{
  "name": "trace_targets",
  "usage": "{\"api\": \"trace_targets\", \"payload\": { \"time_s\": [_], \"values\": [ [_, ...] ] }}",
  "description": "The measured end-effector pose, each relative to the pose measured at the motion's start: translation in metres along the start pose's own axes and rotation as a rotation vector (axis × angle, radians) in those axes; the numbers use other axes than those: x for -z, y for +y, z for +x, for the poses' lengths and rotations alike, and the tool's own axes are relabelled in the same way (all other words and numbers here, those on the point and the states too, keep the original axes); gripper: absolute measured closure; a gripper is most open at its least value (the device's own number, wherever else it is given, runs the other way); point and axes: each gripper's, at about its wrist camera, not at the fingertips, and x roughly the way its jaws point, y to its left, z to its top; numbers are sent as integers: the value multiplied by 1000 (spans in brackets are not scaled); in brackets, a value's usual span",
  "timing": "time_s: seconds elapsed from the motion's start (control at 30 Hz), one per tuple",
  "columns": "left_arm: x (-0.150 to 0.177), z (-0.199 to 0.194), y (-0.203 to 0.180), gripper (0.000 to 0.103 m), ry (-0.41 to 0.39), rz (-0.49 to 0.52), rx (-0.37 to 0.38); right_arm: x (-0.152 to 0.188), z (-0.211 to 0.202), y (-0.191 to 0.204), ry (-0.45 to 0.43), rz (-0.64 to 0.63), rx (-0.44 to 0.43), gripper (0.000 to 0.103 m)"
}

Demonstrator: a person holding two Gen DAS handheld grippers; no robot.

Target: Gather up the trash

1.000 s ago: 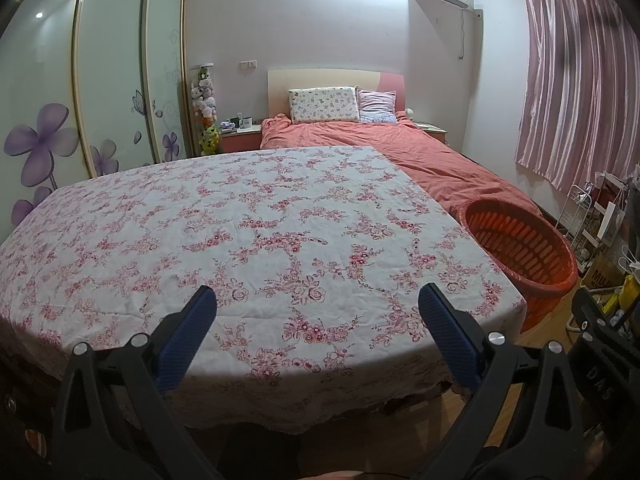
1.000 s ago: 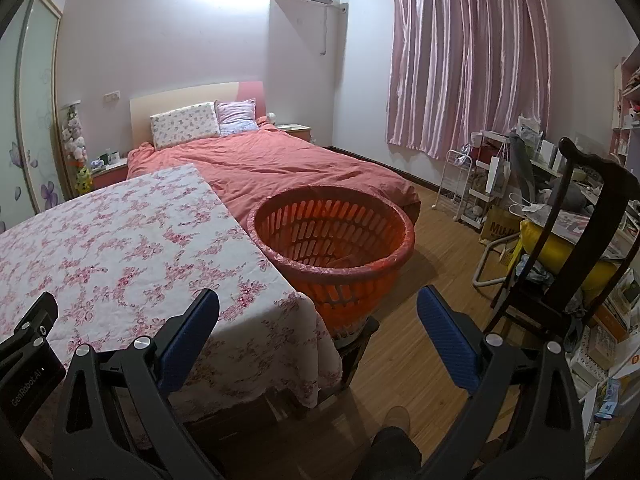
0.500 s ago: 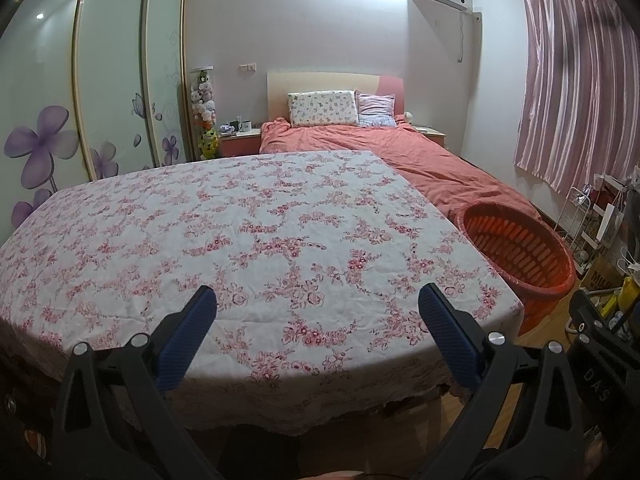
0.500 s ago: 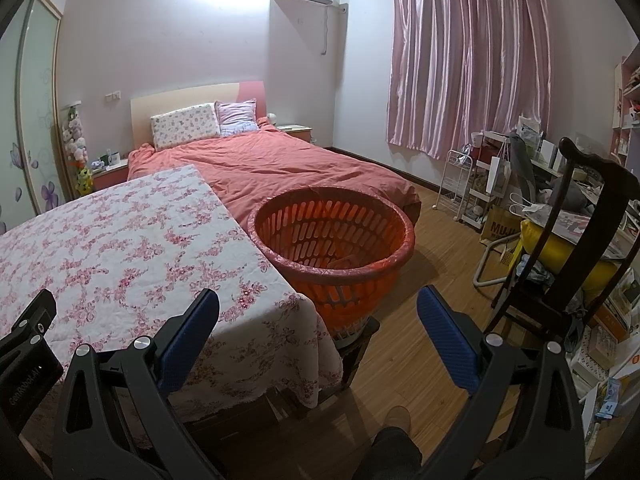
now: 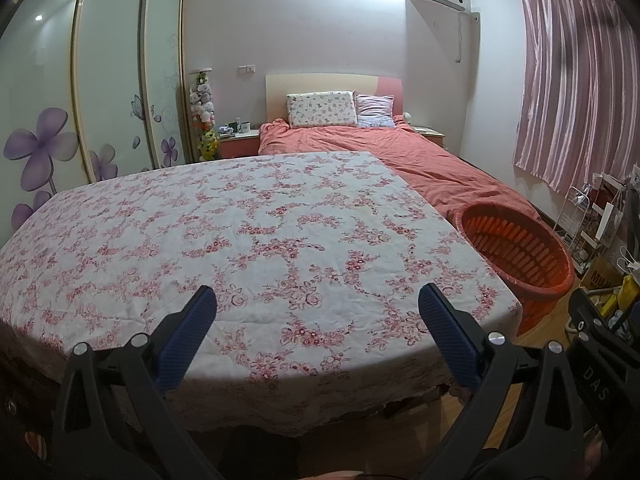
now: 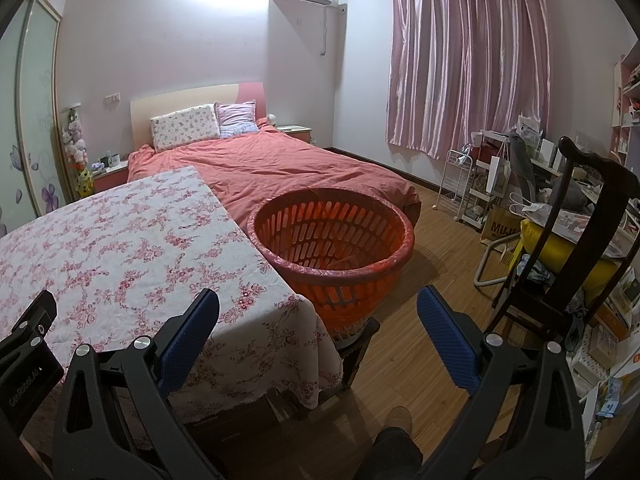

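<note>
In the left wrist view, the left gripper (image 5: 316, 308) hung with its 2 blue-padded fingers (image 5: 188, 336) spread wide and nothing between them, just above the near edge of the counter (image 5: 224, 240), which was draped in a pink floral cloth. No trash showed anywhere on that cloth, so the step in hand was judged to be a search: sweeping the view slowly over the counter top and its edges would serve better than reaching. The orange basket (image 5: 520, 272) stood just beside the counter's right corner, the likely drop point. Behind lay the bed (image 5: 420, 160) with 2 pillows, a wardrobe (image 5: 112, 92) with purple flowers at left, and a pink curtain (image 5: 576, 92) at right. In the right wrist view, the right gripper (image 6: 318, 308) was likewise wide apart and empty, poised over the counter's corner (image 6: 120, 248) and the wooden floor (image 6: 432, 280). The basket (image 6: 332, 264), lined with a thin bag, sat raised on a dark stool and held something pale, too unclear to name. A dark wooden chair (image 6: 576, 232) and cluttered shelves crowded the right side; swinging that way risked a snag.
</note>
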Motion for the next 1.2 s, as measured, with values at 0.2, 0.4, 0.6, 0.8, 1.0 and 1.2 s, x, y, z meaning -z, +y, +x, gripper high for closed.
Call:
{"api": "trace_targets", "payload": {
  "time_s": [0.2, 0.4, 0.6, 0.8, 1.0, 1.2],
  "values": [
    [0, 0, 0, 4, 1, 0, 0, 1, 0, -2, 0, 0, 0, 5],
    [0, 0, 0, 4, 1, -1, 0, 1, 0, -2, 0, 0, 0, 5],
    [0, 0, 0, 4, 0, 0, 0, 0, 0, -1, -1, 1, 0, 5],
    [0, 0, 0, 4, 1, -1, 0, 1, 0, -2, 0, 0, -1, 5],
    [0, 0, 0, 4, 1, -1, 0, 1, 0, -2, 0, 0, -1, 5],
    [0, 0, 0, 4, 1, -1, 0, 0, -1, -2, -1, 1, 0, 5]
  ]
}}
